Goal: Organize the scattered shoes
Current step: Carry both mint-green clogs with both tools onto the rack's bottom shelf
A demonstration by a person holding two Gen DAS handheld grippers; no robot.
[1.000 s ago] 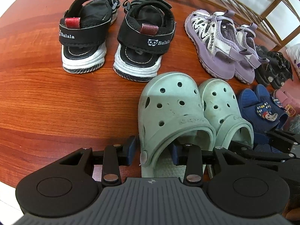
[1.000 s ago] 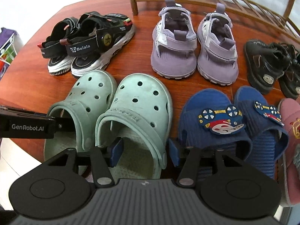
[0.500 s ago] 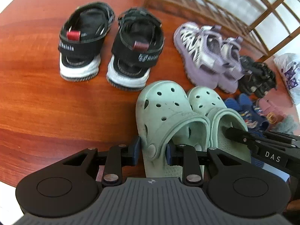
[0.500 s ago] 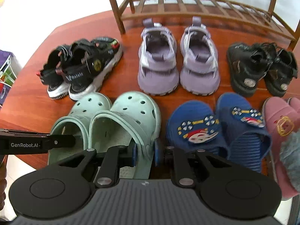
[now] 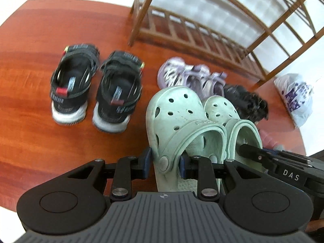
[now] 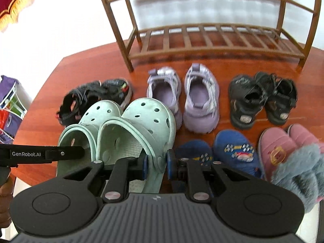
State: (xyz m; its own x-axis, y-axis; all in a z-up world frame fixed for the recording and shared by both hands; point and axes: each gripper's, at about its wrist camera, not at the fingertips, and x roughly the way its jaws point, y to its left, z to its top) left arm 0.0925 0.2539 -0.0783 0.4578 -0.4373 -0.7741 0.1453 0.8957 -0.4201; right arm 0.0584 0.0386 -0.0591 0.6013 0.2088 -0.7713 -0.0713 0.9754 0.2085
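Two mint-green perforated clogs (image 6: pixel 129 129), side by side, toes forward, raised above the other shoes

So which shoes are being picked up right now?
The mint green clogs with holes. Each tool pinches one clog's heel edge: the right tool here, the left tool on the other clog. All other pairs sit untouched on the wood.

Black left gripper (image 5: pixel 164 163) and right gripper (image 6: pixel 156 163), blue-padded jaws, silver screws.
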